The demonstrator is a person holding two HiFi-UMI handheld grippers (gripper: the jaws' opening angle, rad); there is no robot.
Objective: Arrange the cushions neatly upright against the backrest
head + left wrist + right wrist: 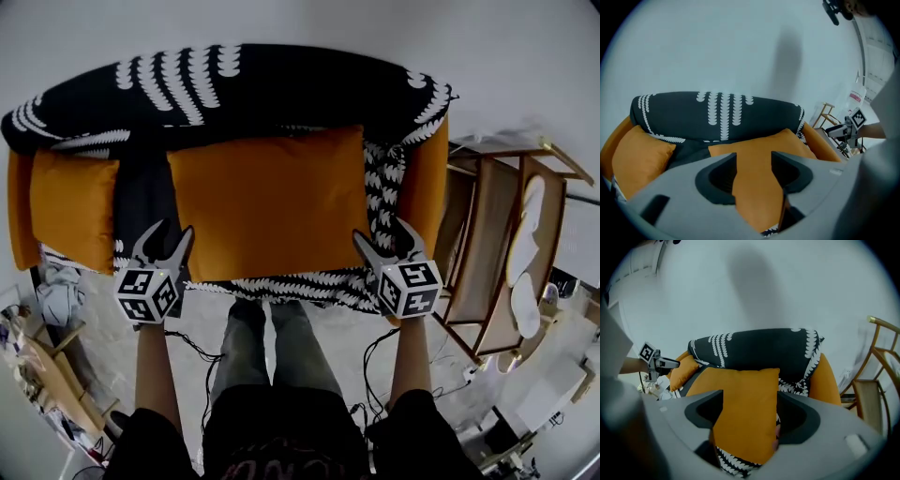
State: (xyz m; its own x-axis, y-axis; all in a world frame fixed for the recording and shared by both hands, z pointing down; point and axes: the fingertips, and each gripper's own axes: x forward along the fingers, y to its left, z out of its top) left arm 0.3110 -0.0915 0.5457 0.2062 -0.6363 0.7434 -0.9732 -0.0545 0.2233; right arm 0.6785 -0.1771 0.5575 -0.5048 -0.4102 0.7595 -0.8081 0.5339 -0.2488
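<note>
The person's legs [267,347] stand nearest, right up to the front edge of the sofa [433,178], with both forearms stretched forward so that each tool meets a lower corner of the large orange cushion [267,202]. The left tool [171,234] sits at the cushion's lower left corner and the right tool [382,236] at its lower right. That pairing suits a wide, soft thing which would sag or twist if it were taken at one end only. In each gripper view the jaws stand apart with orange fabric showing in the gap and no pad visibly pinching it, so I read both tools as released, not clamped. The cushion rests on the seat, about midway along it, and leans back on the backrest [216,89], which is draped in a black throw [394,178] with a white leaf pattern. It looks to hold that pose on its own weight, which would explain the loose jaws. A smaller orange cushion [73,208] is propped in the left corner, tucked against the armrest and apart from the large one. A wooden chair [497,253] stands just beside the sofa on the right, clear of the work. By my judgement the big cushion is as good as placed.
</note>
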